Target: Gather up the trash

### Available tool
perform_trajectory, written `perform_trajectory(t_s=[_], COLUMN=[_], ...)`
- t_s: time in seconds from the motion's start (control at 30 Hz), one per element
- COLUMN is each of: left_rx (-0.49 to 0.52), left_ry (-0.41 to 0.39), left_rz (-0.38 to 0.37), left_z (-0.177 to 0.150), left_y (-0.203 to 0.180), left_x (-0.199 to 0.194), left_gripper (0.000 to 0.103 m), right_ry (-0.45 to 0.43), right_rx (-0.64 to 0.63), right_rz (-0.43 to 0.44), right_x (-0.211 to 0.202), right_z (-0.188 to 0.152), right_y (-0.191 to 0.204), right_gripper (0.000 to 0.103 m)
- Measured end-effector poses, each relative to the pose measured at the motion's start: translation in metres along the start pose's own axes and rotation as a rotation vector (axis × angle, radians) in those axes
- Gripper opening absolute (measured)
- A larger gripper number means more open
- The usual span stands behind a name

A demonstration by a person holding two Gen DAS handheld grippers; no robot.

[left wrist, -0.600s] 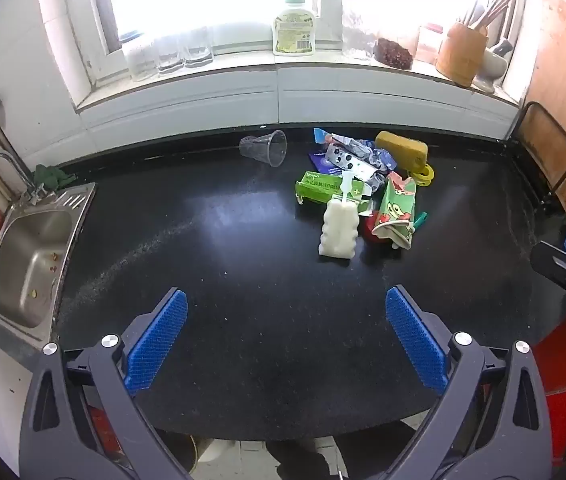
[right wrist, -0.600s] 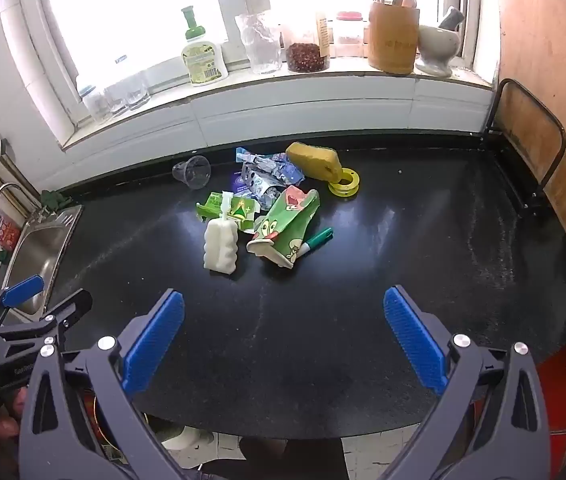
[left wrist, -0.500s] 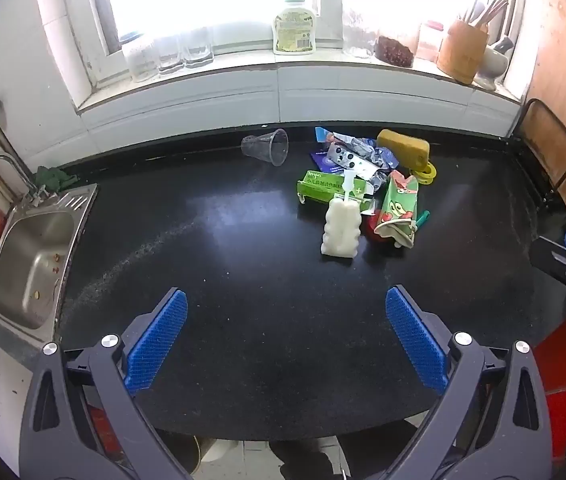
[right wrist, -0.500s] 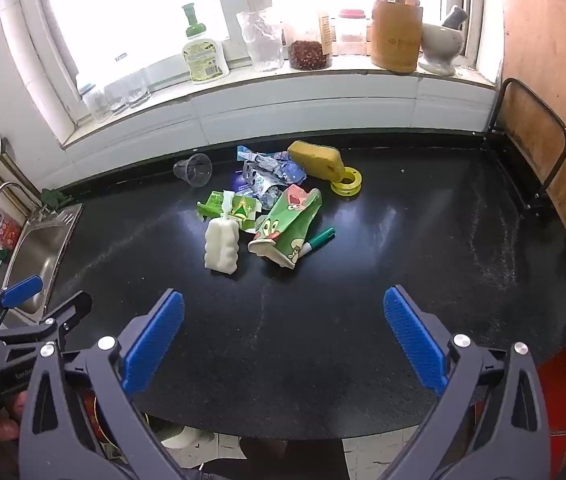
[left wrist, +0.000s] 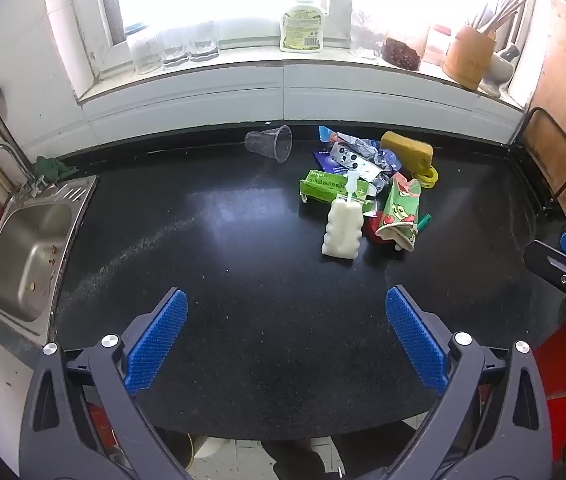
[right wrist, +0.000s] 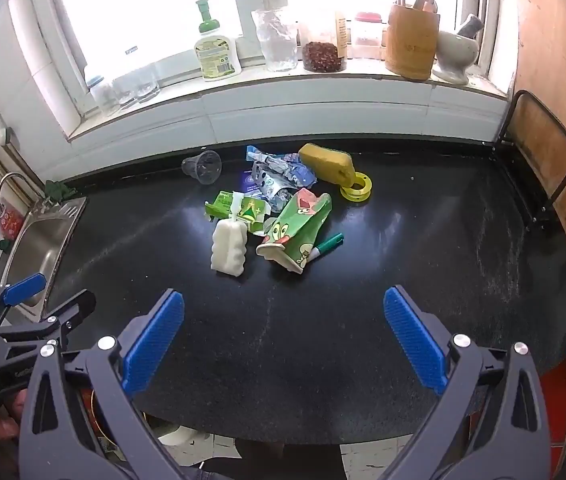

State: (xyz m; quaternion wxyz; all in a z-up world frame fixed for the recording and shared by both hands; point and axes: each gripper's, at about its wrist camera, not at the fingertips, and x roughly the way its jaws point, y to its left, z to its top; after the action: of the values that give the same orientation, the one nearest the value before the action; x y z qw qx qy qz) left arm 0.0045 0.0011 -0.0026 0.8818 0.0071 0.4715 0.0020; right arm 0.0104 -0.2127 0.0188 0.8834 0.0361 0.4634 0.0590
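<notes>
Left wrist view: left tongs (left wrist: 286,334) spread wide, nothing btwn the blue pads, hovering over bare black bench (left wrist: 243,280) at its near edge. Right wrist view: right tongs (right wrist: 283,334) likewise wide open and empty, above the near bench. Trash sits in a pile toward the far middle of the bench, well apart from both tongs: white foam piece (left wrist: 343,228) nearest, green box (left wrist: 329,189) just behind it, green printed carton (left wrist: 401,212) to its right w/ a green marker (right wrist: 327,245) beside, crumpled foil wrappers (left wrist: 357,158) farther back, yellow sponge (left wrist: 407,151) and yellow tape ring (right wrist: 356,188) at far right. Clear plastic cup (left wrist: 271,143) lies on its side, far left of the pile. Steel sink (left wrist: 31,252) at bench's left end.
</notes>
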Motion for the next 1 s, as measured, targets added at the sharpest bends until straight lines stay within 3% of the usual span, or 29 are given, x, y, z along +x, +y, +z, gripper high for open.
perform_trajectory(t_s=[1.0], left_rx=[-0.002], left_ry=[0.010], left_rz=[0.001], left_z=[-0.0007], left_y=[0.0032], left_x=[0.0034], left_gripper=[0.097], right_ry=[0.003], right_rx=[-0.004], right_rz=[-0.002], right_x=[-0.0019], right_z=[-0.0005], right_y=[0.0006], right_gripper=[0.097])
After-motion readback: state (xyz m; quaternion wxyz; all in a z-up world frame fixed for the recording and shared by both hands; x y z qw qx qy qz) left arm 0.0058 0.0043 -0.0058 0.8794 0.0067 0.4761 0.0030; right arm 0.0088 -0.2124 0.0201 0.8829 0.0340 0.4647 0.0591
